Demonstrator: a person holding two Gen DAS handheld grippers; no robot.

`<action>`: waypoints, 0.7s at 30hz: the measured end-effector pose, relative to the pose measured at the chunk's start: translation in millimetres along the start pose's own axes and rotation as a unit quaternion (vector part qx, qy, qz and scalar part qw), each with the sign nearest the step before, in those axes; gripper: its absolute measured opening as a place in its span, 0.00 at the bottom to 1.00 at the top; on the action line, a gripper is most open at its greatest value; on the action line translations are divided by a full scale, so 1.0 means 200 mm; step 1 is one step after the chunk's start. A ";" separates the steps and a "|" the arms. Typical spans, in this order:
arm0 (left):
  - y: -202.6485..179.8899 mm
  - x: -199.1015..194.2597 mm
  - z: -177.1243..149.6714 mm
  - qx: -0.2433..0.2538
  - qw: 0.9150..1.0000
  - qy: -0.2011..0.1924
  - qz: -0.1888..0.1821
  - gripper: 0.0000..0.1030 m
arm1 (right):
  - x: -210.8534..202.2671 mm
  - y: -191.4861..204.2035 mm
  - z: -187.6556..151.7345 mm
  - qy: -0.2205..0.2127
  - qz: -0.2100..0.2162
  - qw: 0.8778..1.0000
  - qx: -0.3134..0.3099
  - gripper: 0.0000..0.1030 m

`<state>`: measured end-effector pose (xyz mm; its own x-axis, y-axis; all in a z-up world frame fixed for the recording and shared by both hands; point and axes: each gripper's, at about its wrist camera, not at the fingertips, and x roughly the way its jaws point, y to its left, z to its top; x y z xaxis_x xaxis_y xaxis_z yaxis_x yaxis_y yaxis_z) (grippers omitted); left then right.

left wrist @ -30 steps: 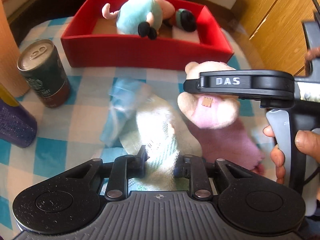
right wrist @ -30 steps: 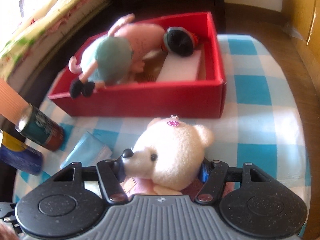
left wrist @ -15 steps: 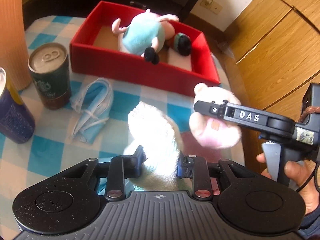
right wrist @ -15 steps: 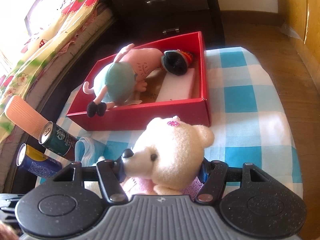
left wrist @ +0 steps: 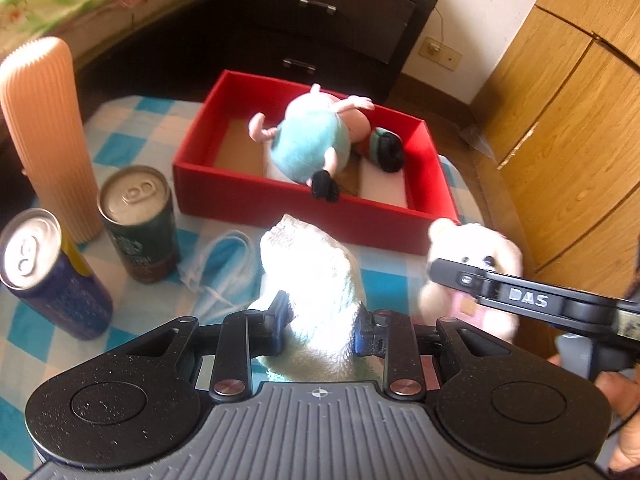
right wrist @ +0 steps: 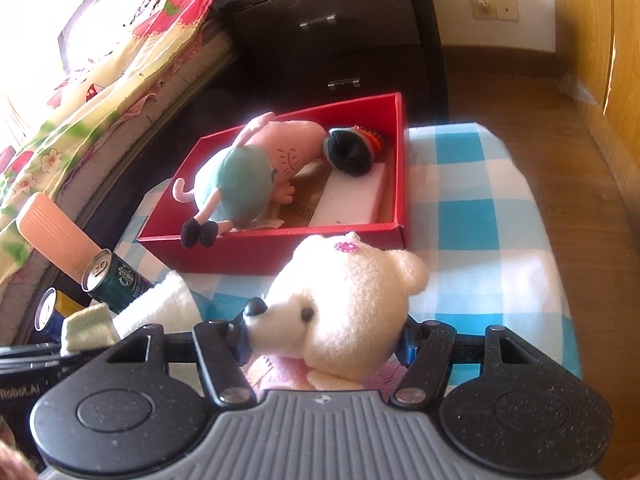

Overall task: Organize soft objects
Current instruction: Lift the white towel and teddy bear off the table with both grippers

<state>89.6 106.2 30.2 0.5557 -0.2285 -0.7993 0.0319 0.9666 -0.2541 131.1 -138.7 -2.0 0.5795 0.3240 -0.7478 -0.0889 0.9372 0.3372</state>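
My left gripper [left wrist: 320, 318] is shut on a white and pale green towel [left wrist: 312, 276] and holds it above the checked tablecloth. My right gripper [right wrist: 324, 338] is shut on a cream teddy bear [right wrist: 348, 300] in pink clothes, also lifted; the bear also shows in the left wrist view [left wrist: 474, 256], right of the towel. A red box [left wrist: 304, 204] behind them holds a pig plush in a teal dress [left wrist: 312, 144], a dark striped sock ball [left wrist: 384, 148] and a white block [right wrist: 352, 200]. The towel shows in the right wrist view [right wrist: 156, 312].
A blue face mask [left wrist: 228, 264] lies on the cloth left of the towel. A green can [left wrist: 136, 220], a blue can [left wrist: 48, 272] and a ribbed peach cylinder [left wrist: 44, 132] stand at the left. A dark dresser [left wrist: 332, 24] and a wooden cabinet [left wrist: 572, 112] stand behind.
Both grippers have risen from the table with their loads: the towel came up off the cloth and the bear lifted too. The box now sits lower and farther in both views.
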 end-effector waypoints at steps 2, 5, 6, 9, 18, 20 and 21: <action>-0.01 0.00 0.00 0.005 1.000 -0.005 0.008 0.28 | -0.02 0.00 0.00 -0.004 0.000 1.000 0.000 0.41; -0.03 0.00 0.01 0.012 1.000 -0.015 0.017 0.28 | -0.05 0.00 0.00 -0.013 0.000 1.000 -0.004 0.41; -0.04 -0.01 0.01 0.017 0.999 -0.019 0.021 0.28 | -0.06 0.01 0.00 -0.016 0.000 1.000 -0.006 0.41; -0.07 -0.02 0.02 0.027 0.999 -0.030 0.031 0.28 | -0.10 0.02 0.00 -0.026 0.000 1.000 -0.013 0.41; -0.12 -0.04 0.04 0.040 0.997 -0.051 0.038 0.28 | -0.19 0.03 0.01 -0.050 0.010 0.999 -0.018 0.41; -0.13 -0.05 0.04 0.041 0.997 -0.054 0.037 0.28 | -0.21 0.04 0.01 -0.056 0.012 0.998 -0.020 0.41; -0.14 -0.05 0.05 0.042 0.997 -0.056 0.035 0.28 | -0.22 0.04 0.01 -0.059 0.013 0.998 -0.021 0.41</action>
<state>90.4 82.8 50.7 0.6475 -0.1497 -0.7472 0.0562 0.9872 -0.1490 107.5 -144.7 35.0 0.6677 0.3325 -0.6661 -0.1372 0.9344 0.3288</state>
